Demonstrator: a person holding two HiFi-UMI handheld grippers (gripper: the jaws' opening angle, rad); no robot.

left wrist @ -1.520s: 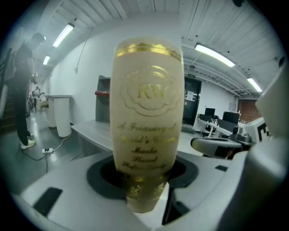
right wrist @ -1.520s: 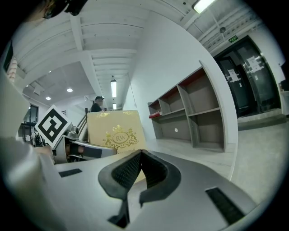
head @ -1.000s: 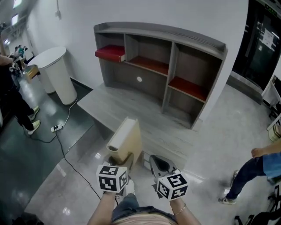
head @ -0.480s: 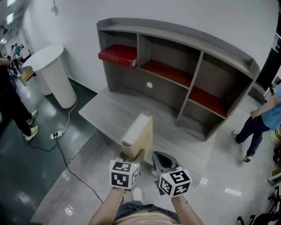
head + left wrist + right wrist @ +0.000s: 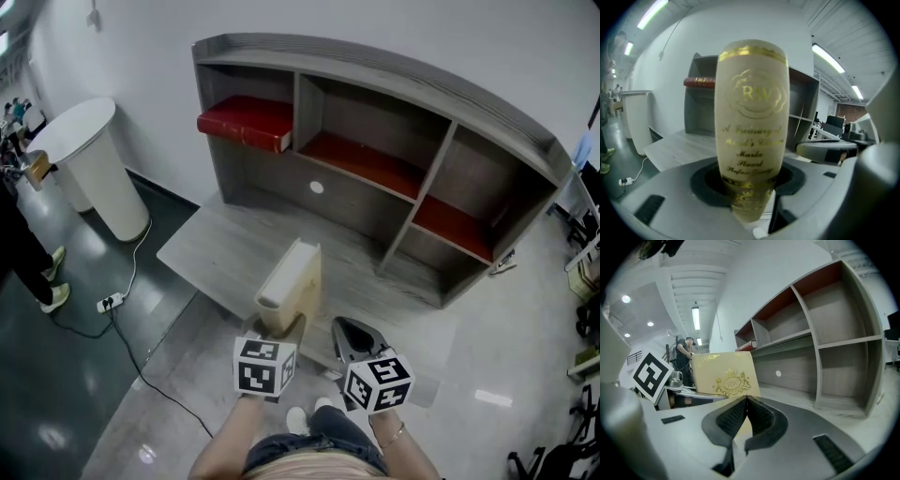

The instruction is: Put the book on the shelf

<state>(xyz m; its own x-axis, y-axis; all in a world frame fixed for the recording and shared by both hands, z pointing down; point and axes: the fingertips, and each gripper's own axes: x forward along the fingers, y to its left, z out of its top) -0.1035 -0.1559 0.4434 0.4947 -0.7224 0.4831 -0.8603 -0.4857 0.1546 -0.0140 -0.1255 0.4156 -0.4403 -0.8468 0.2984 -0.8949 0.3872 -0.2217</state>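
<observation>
1. The left hand-held gripper [image 5: 281, 328] grasps the cream book [image 5: 292, 279] by its lower end. The book stands upright over the near edge of the grey desk [image 5: 211, 248].
2. At its 3 o'clock, the right hand-held gripper [image 5: 351, 336] is clenched on nothing.
3. The shelf [image 5: 394, 70] stands at 12 o'clock, with a red book [image 5: 246, 122] in its compartment at 11 o'clock.

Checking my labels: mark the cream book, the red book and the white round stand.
cream book [image 5: 303, 279], head view, on its cover.
red book [image 5: 246, 120], head view, on its top face.
white round stand [image 5: 73, 129], head view, on its flat top.
</observation>
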